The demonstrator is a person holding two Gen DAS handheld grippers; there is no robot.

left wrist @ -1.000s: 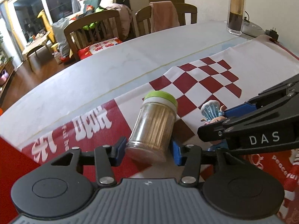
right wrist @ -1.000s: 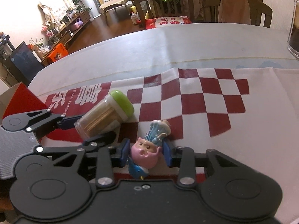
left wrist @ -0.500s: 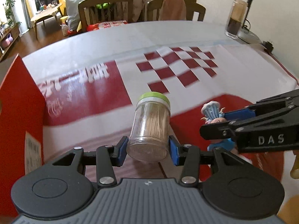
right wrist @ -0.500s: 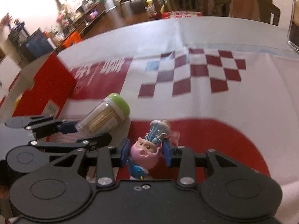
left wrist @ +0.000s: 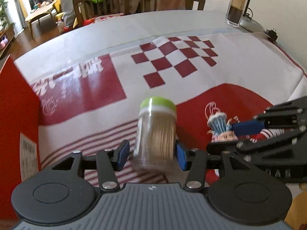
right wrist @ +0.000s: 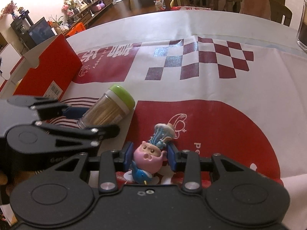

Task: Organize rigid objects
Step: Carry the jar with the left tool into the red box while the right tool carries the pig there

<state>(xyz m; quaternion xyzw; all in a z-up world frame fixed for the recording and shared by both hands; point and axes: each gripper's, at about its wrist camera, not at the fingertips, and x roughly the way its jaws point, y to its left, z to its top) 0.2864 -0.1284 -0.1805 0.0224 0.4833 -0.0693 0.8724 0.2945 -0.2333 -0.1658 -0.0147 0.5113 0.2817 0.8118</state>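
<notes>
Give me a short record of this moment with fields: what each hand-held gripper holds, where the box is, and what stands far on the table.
left hand-held gripper: holds a toothpick jar with green lid, tilted, above the cloth
right hand-held gripper: shut on a pink toy figure
red box: on the table, left of both grippers
cloth: red and white, checkered patch
far on table: glass jar with dark contents, beside a lamp base
</notes>
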